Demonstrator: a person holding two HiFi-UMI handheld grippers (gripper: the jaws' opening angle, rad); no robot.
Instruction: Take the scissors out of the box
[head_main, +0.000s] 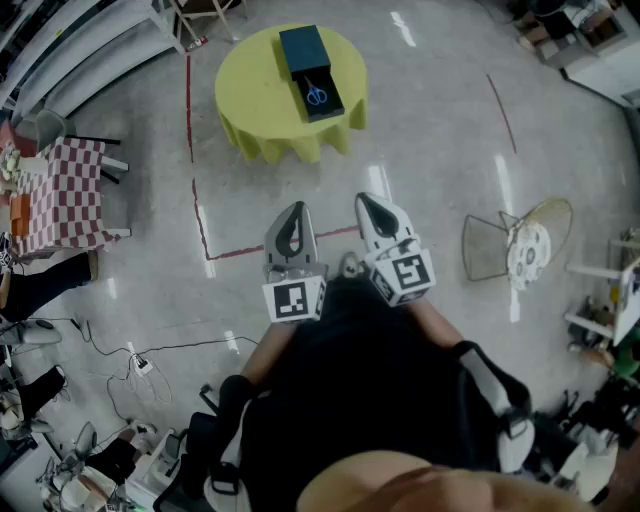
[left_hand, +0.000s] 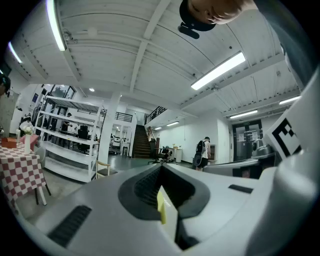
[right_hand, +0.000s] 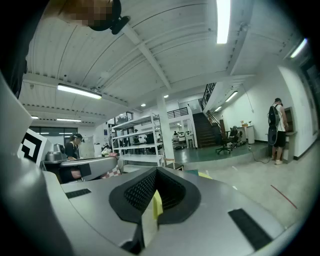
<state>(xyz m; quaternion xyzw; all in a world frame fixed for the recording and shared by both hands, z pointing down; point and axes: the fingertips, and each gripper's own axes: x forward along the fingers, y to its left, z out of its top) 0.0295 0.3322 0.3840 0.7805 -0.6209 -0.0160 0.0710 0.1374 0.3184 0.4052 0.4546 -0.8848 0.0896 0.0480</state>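
Lying in the open near half of the one dark box (head_main: 305, 50), the single pair of blue-handled scissors (head_main: 316, 94) points its handles toward the person. The box rests on one round table (head_main: 255, 100) draped in yellow cloth. It sits right of the table's middle, its near end close to the rim, with bare cloth to its left.

Open grey floor (head_main: 430, 130) lies all round the table, crossed by red tape lines (head_main: 190, 110).

Two tongs are held side by side close to the person's body, well apart from the table. The left tongs (head_main: 294, 215) have their jaws closed together on nothing, and so do the right tongs (head_main: 373, 207).

One checkered table (head_main: 55, 195) stands at the left edge, one wire chair (head_main: 500, 245) at the right, and loose cables (head_main: 130, 365) trail at lower left.
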